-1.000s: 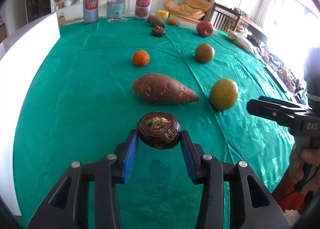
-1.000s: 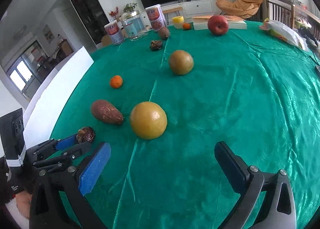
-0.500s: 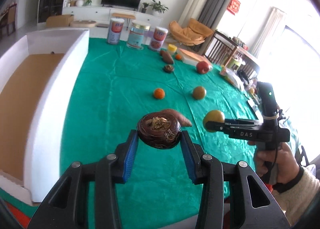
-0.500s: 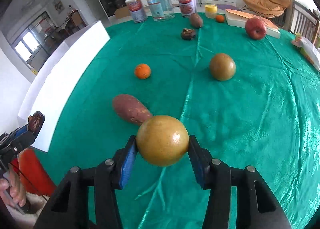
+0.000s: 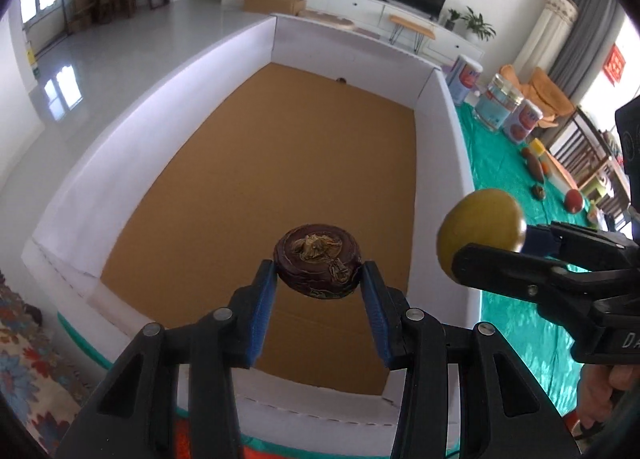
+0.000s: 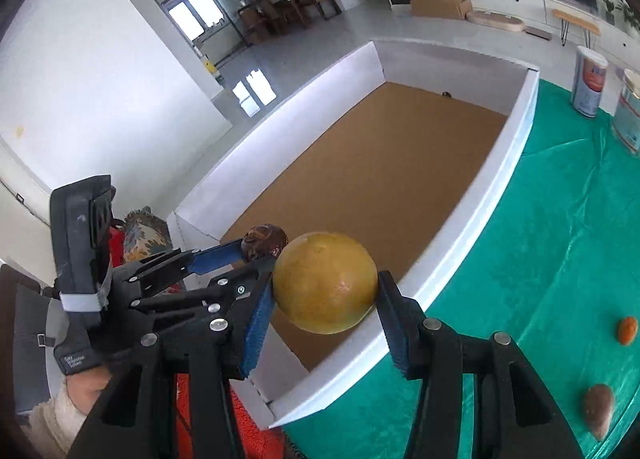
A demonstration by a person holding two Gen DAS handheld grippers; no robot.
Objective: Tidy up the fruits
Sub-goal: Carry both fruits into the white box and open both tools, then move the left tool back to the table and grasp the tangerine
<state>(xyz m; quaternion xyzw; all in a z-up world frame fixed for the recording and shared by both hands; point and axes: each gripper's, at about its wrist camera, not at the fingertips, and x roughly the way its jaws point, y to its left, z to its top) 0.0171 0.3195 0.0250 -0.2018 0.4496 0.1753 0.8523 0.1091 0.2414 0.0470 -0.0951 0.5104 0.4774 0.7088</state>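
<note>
Left gripper (image 5: 318, 291) clamped on a dark flattened fruit (image 5: 318, 261), held above the brown floor of the white-walled box (image 5: 446, 131), presumably for dropping in. Right gripper (image 6: 325, 309) pinching a yellow-green round fruit (image 6: 325, 283) over the box's near wall, seemingly for the same reason; 2 fruits carried, others left on the green cloth (image 6: 560, 259).

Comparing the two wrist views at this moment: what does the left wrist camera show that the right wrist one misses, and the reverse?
Only the left wrist view shows the red apple and the second dark fruit far off on the green cloth.

Only the right wrist view shows the small orange and the sweet potato on the cloth, plus the left hand.

Both show the white box with its brown floor, the left gripper shut on the dark mangosteen, and the right gripper shut on the yellow-green round fruit, both fruits above the box.
</note>
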